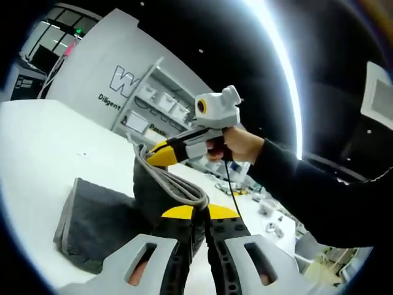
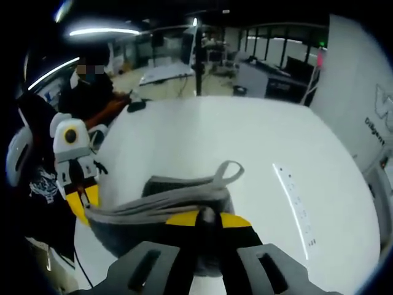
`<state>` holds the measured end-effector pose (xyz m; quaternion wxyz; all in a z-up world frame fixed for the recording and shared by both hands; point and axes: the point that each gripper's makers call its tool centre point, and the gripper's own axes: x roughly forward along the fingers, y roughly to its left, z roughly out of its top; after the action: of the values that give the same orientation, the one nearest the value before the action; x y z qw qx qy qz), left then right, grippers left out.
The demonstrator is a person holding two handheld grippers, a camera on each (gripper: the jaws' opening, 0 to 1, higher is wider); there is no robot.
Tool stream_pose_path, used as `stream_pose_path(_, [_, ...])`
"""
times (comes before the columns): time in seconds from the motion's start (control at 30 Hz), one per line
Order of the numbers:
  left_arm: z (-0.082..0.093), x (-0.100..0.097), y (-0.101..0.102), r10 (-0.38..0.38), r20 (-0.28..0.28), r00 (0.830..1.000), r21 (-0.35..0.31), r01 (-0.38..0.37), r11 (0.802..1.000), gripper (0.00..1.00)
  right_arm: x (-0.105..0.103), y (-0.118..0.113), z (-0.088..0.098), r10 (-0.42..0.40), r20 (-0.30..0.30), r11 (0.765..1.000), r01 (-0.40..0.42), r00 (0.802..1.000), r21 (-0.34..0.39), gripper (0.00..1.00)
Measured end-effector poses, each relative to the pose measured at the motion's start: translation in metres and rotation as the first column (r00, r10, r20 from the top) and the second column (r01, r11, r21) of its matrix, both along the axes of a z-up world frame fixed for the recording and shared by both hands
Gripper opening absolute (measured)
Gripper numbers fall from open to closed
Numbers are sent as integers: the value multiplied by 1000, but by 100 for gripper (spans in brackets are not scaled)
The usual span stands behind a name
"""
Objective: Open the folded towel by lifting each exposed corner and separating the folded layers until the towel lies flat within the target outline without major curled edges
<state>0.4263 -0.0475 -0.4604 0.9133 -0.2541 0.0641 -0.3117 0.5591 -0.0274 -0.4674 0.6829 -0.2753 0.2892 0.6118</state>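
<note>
A dark grey towel (image 1: 98, 224) lies partly folded on the white table (image 1: 43, 153), with one hemmed edge lifted off it. My left gripper (image 1: 201, 212) is shut on that edge at the bottom of the left gripper view. Further along the same edge, my right gripper (image 1: 153, 155) pinches it, held by a hand in a dark sleeve. In the right gripper view the lifted edge of the towel (image 2: 159, 206) stretches leftward from my right gripper (image 2: 206, 216), shut on it, to my left gripper (image 2: 83, 206). The towel's underside is hidden.
A white panel with lettering (image 1: 110, 67) and shelves (image 1: 159, 104) stand behind the table. Small parts (image 1: 270, 215) lie on a farther surface. A row of small marks (image 2: 295, 196) runs along the table (image 2: 245, 141). A person (image 2: 92, 92) sits beyond the table's far edge.
</note>
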Motion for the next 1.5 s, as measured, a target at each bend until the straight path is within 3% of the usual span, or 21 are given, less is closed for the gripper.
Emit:
stream_pose_path(0.23, [-1, 1, -8, -18, 8, 1000, 18, 18, 1000, 4, 5, -7, -1, -8, -2, 1000, 8, 1000, 12, 7])
stream_pose_path(1.5, [-8, -2, -51, -70, 26, 997, 82, 68, 994, 4, -14, -56, -9, -72, 2, 994, 72, 997, 82, 7])
